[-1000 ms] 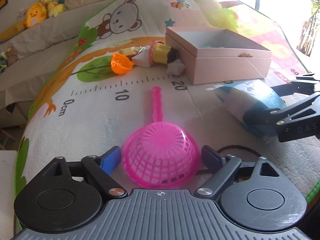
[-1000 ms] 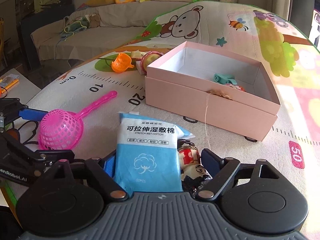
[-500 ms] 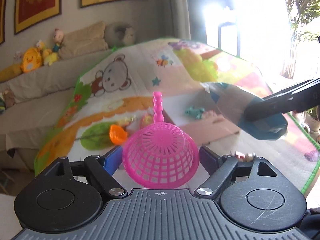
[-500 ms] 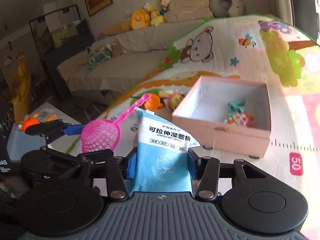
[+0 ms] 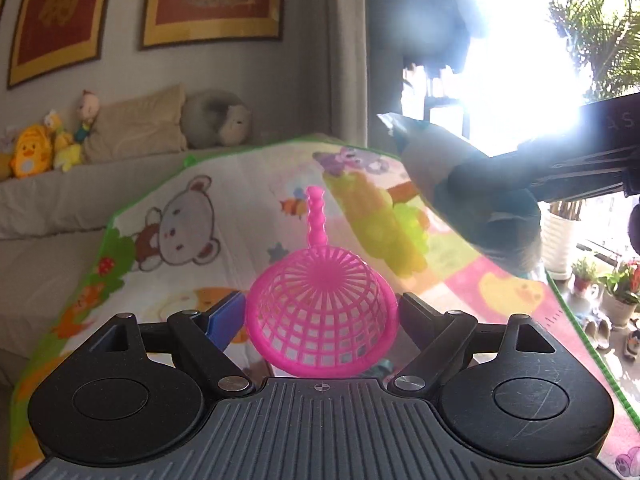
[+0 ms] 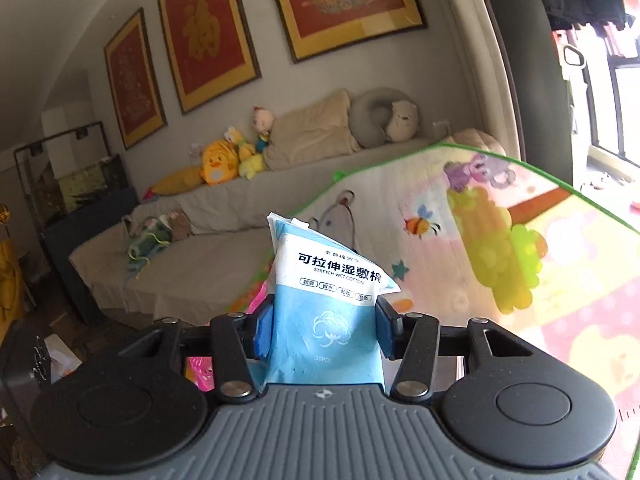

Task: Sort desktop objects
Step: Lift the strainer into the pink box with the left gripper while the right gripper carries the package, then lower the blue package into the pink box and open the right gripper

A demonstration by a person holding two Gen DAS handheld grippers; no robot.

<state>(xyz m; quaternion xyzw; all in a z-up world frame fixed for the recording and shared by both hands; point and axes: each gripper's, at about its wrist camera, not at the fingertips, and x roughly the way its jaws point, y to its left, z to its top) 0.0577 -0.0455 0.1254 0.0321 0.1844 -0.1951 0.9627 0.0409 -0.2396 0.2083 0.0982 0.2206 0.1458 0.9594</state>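
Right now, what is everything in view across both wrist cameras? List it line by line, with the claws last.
strainer: one, pink plastic, dome up, handle pointing away, gripped in the left claw.
cotton pad pack: one, blue and white, standing upright in the right claw.
play mat: one, cartoon bear and bee print, green edge, below and beyond both claws.
sofa: one, beige cover, against the wall.
plush toys: several, mostly yellow, on the sofa back.
neck pillow: one, grey, on the sofa back.
framed pictures: three, red and gold, on the wall.
potted plants: several, green, by the window.
left claw: shut on the strainer.
right claw: shut on the cotton pad pack.
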